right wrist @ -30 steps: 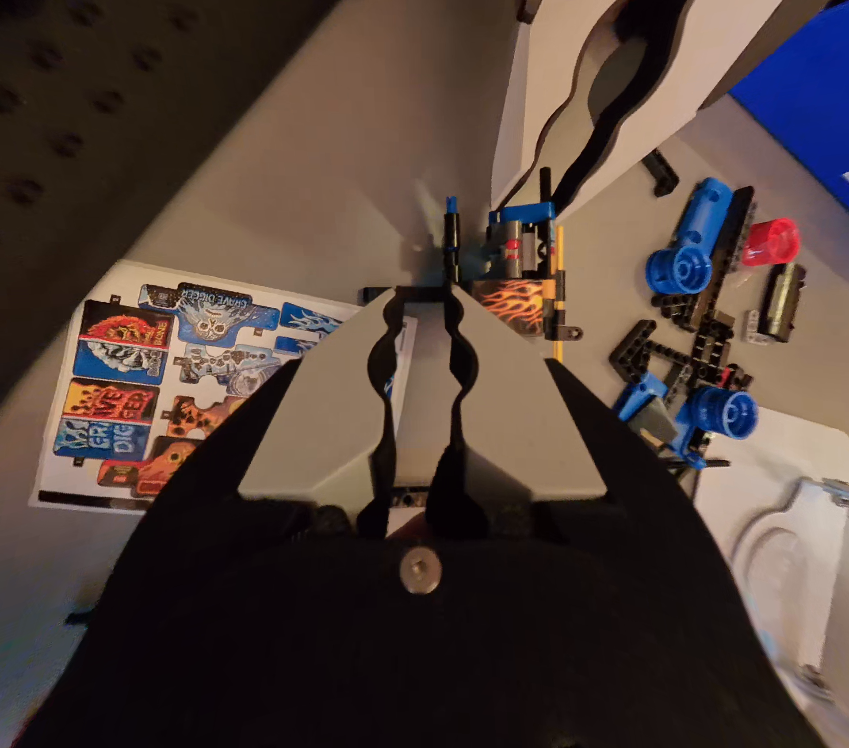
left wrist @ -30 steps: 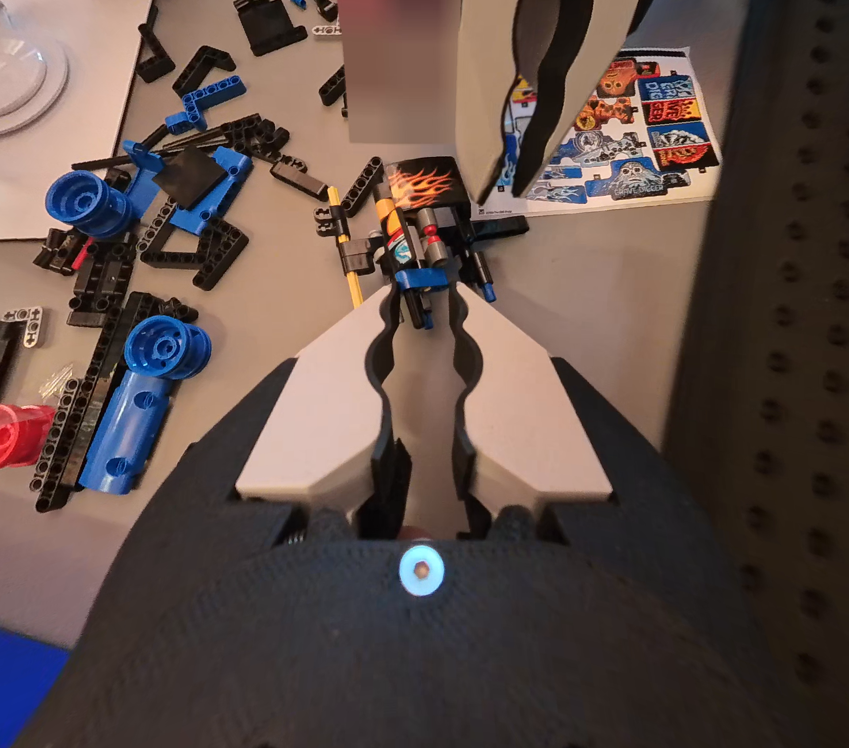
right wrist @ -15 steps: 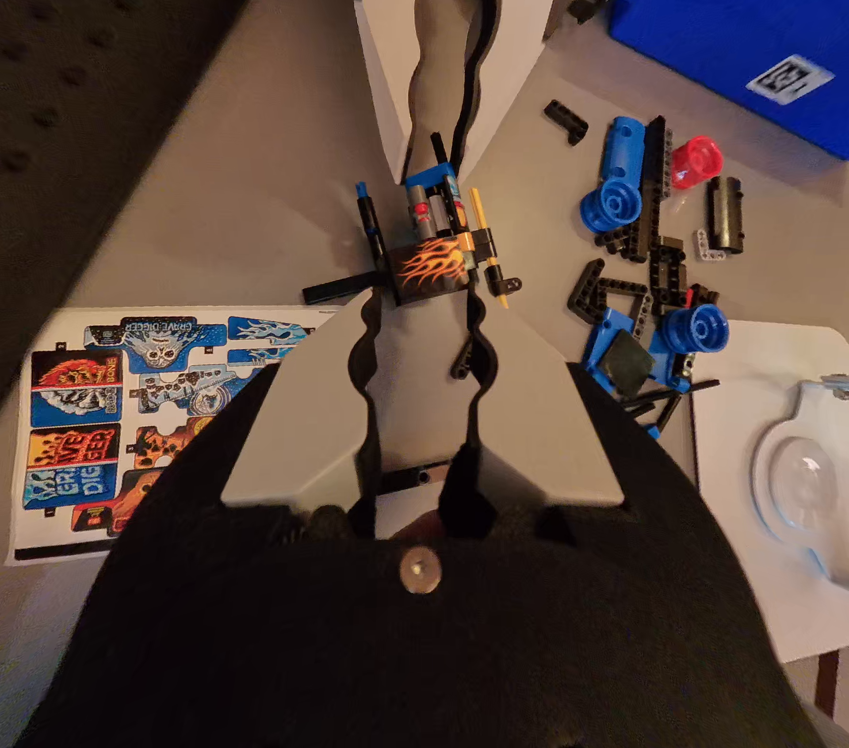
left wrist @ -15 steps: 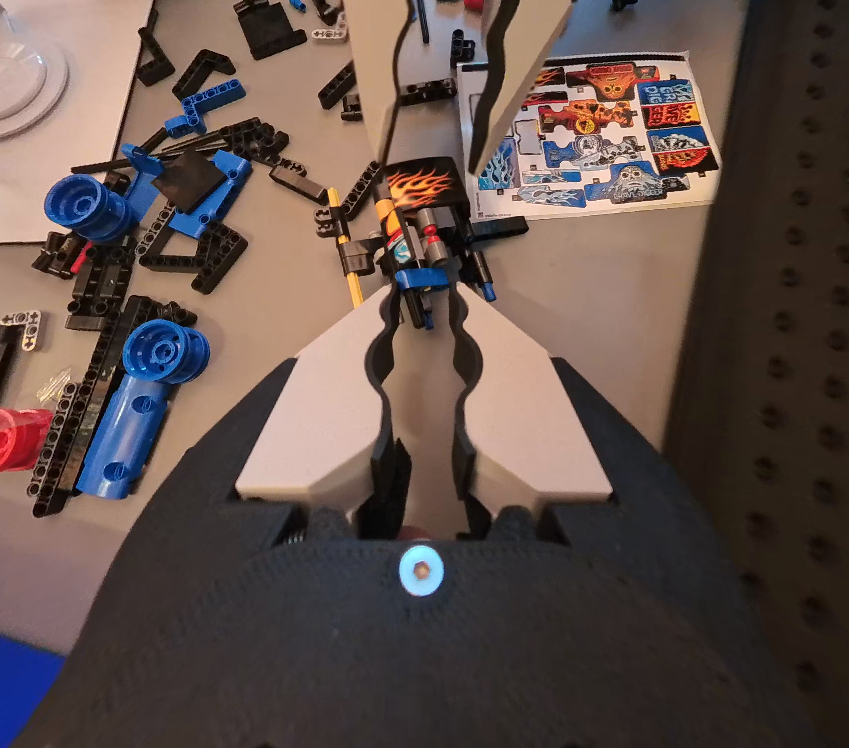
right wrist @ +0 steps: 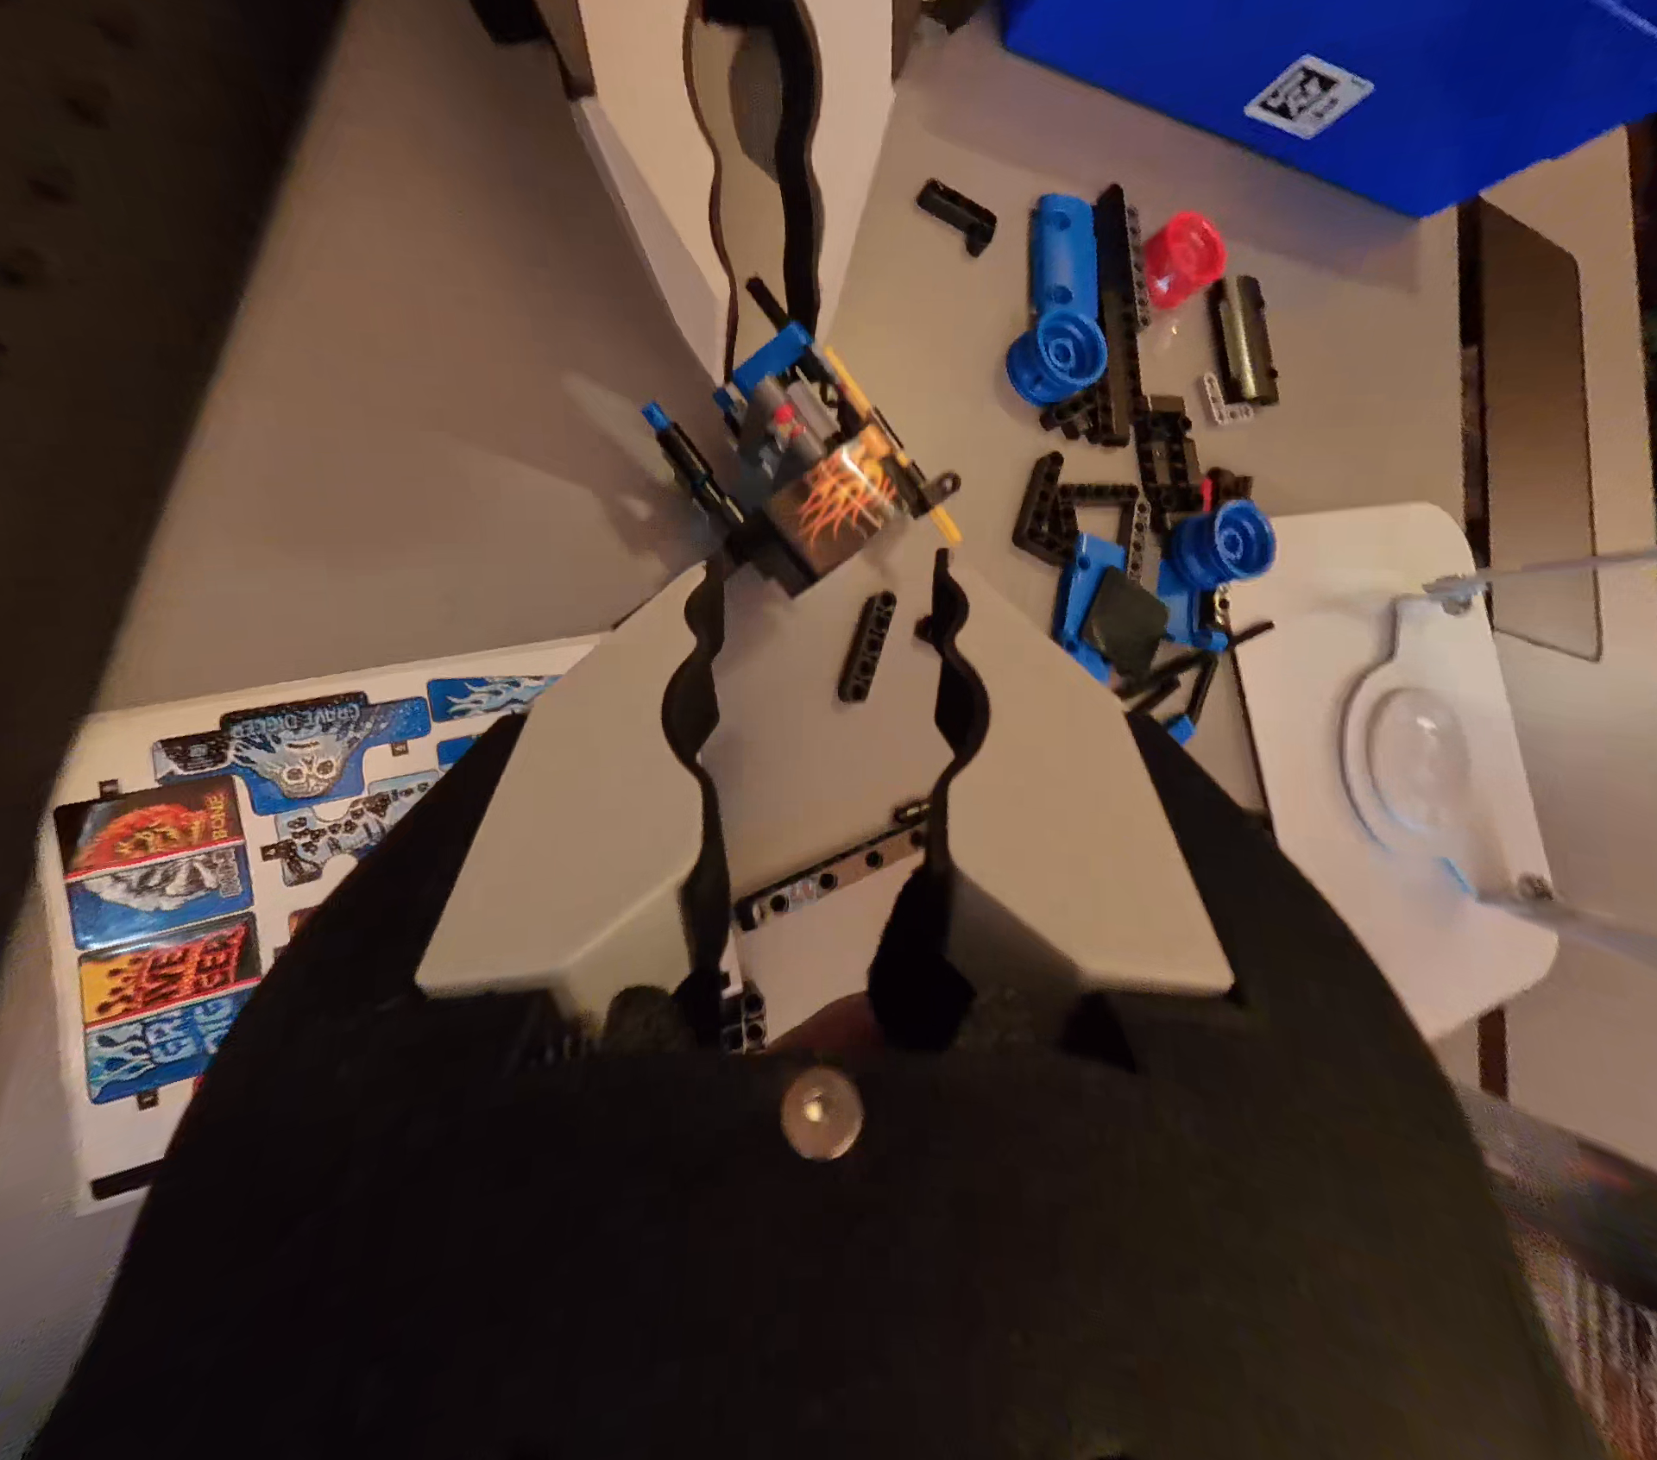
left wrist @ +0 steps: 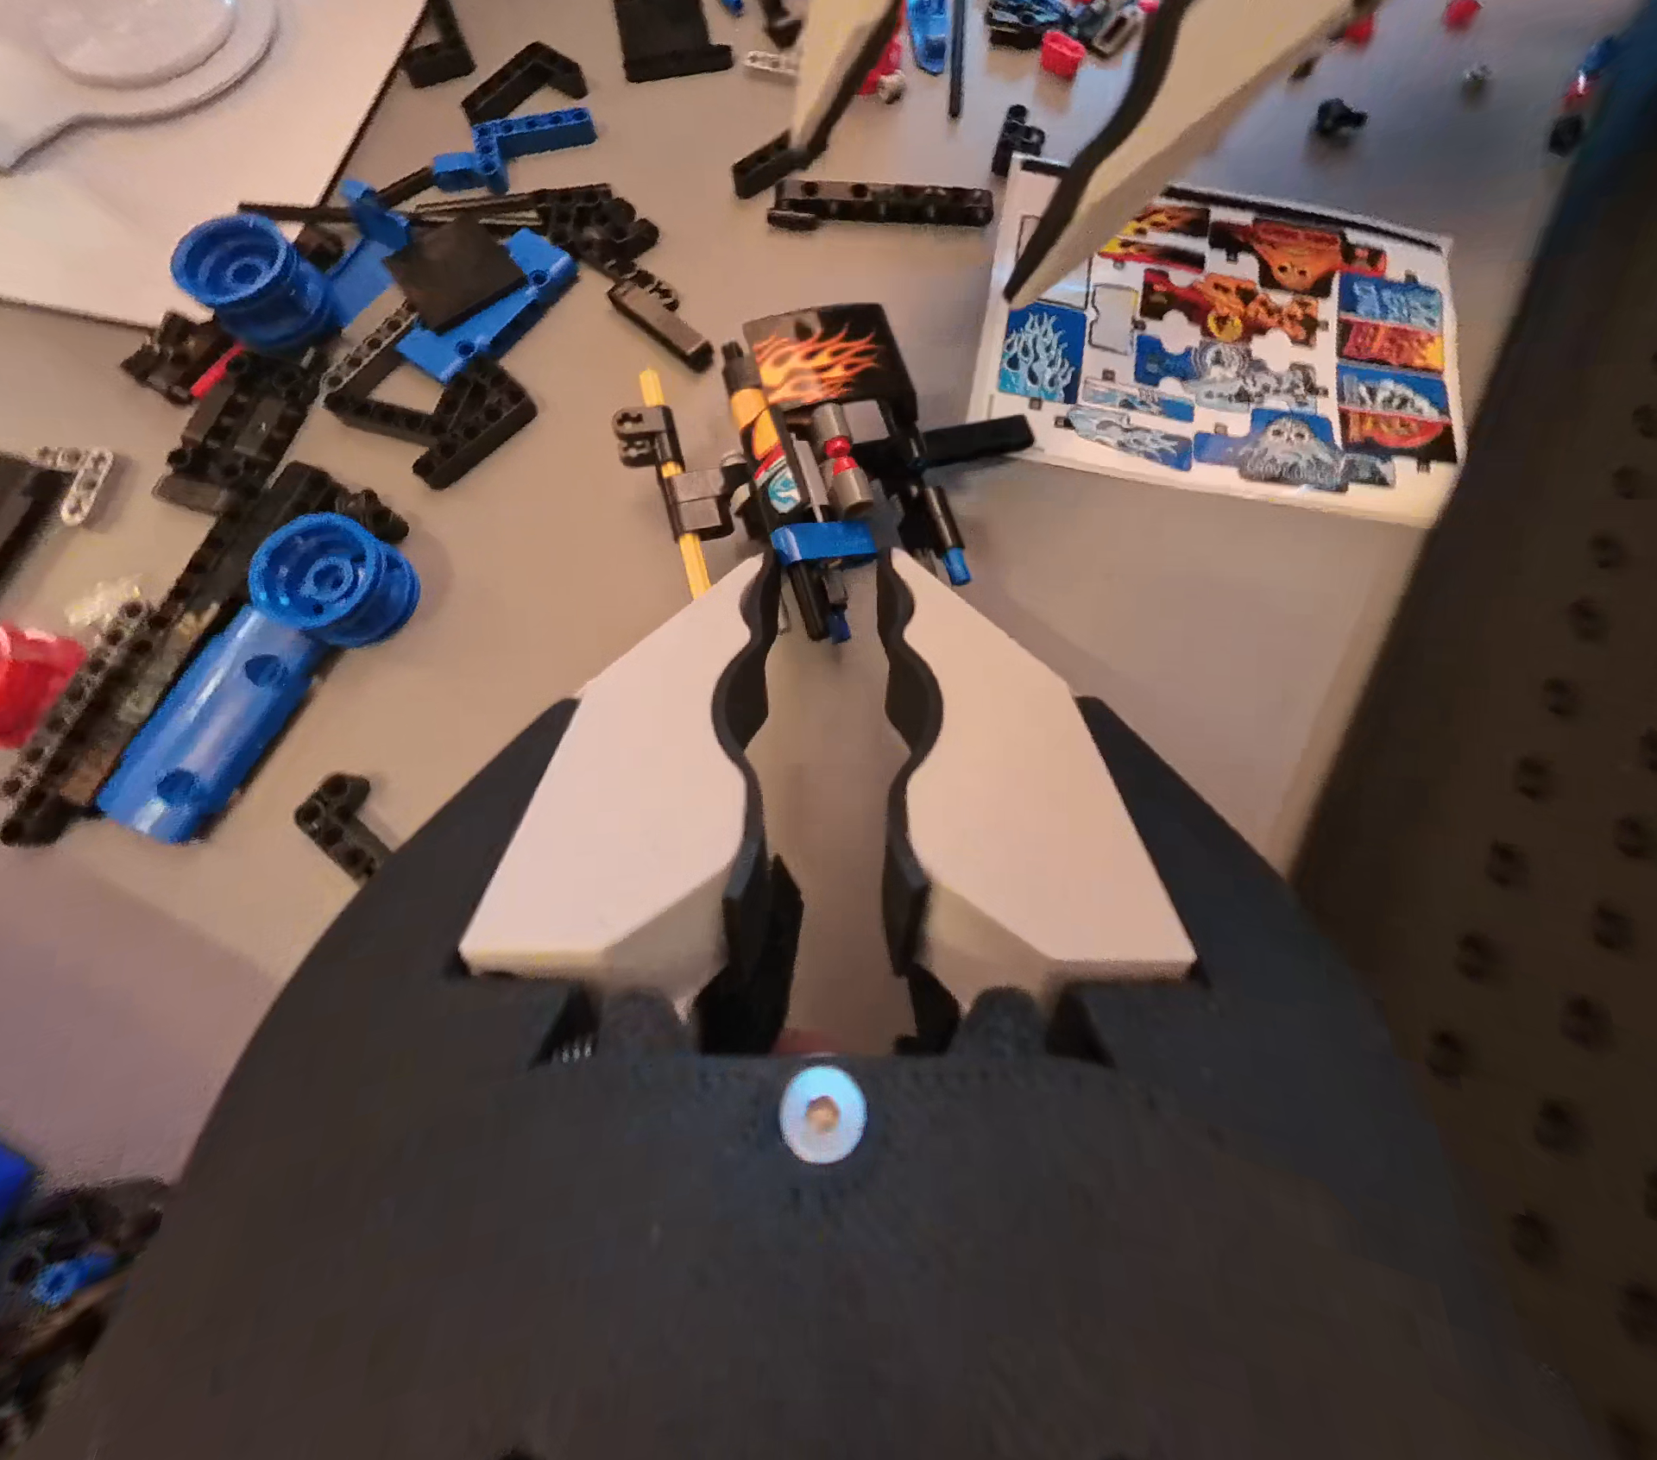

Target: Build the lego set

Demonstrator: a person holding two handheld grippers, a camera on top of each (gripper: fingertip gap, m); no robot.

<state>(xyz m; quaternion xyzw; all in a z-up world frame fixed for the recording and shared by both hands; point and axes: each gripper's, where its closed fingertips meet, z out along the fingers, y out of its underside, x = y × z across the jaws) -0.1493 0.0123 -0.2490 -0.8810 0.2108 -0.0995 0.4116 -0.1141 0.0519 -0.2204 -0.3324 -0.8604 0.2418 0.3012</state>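
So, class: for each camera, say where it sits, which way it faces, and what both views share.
Left wrist view: rides the left hand-held gripper, facing along its fingers at the flame-panelled model it grips; right hand-held gripper opposite.
Right wrist view: rides the open right hand-held gripper, facing back over that model.
Shared: model, sticker sheet, blue wheels.

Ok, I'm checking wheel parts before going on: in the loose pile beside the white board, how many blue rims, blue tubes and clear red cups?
Blue rims: 2
Blue tube: 1
Red cup: 1
Total: 4
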